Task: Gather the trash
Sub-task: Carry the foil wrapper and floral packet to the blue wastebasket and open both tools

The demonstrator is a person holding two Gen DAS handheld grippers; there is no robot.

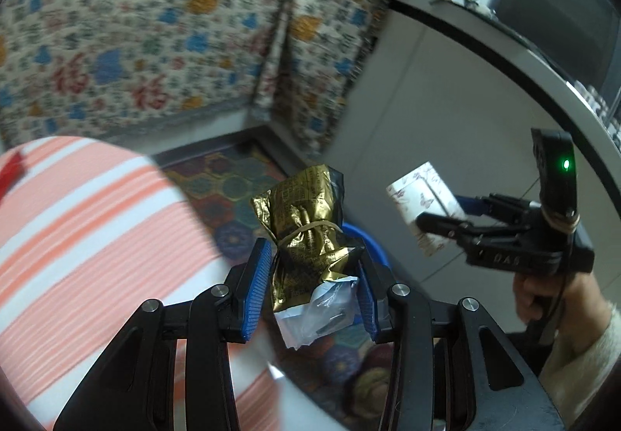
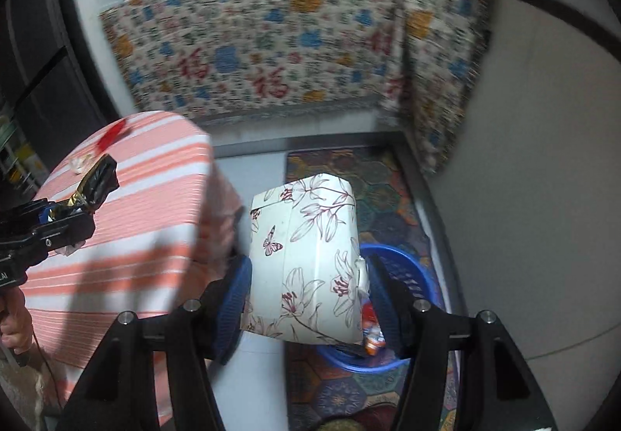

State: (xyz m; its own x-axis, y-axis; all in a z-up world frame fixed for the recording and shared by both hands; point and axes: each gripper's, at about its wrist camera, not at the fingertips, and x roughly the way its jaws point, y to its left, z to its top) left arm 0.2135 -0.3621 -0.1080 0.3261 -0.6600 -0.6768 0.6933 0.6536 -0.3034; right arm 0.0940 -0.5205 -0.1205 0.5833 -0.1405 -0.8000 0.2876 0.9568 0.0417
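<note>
The left gripper (image 1: 312, 283) clamps a crumpled gold packet (image 1: 306, 225) bound with a rubber band, above the striped cloth (image 1: 89, 237) and patterned mat (image 1: 236, 194). To its right the right gripper (image 1: 434, 223) holds a floral box (image 1: 419, 194), near a blue basket (image 1: 372, 243).

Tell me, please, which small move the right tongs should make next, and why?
Probably carry the floral box slightly further over the blue basket, then open. The right tongs grip the box, and the basket lies just below and beyond it on the patterned mat, already holding some trash.
</note>
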